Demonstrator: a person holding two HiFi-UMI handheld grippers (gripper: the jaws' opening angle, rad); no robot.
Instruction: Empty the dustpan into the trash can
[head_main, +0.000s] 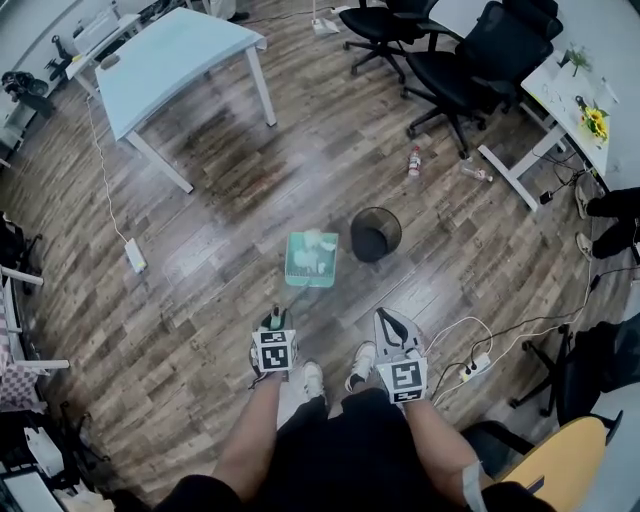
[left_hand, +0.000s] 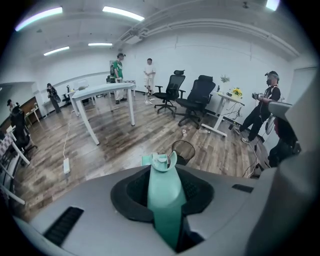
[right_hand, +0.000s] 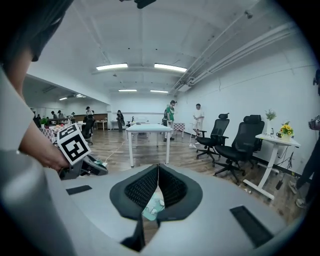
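Left gripper (head_main: 275, 320) jaws tight on dustpan (head_main: 296, 276) handle (left_hand: 164, 200) — right gripper (head_main: 388, 320) pinched together, empty — white scraps (head_main: 318, 242) in dustpan

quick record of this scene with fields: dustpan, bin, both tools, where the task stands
dustpan: teal, white scraps inside, left of the trash can in the head view, not over it
trash can: black mesh, upright on the wood floor
left tool: shut on the dustpan's handle
right tool: jaws together, nothing held
task: dustpan not yet emptied
nearby: white table, black office chairs, bottle lying on the floor
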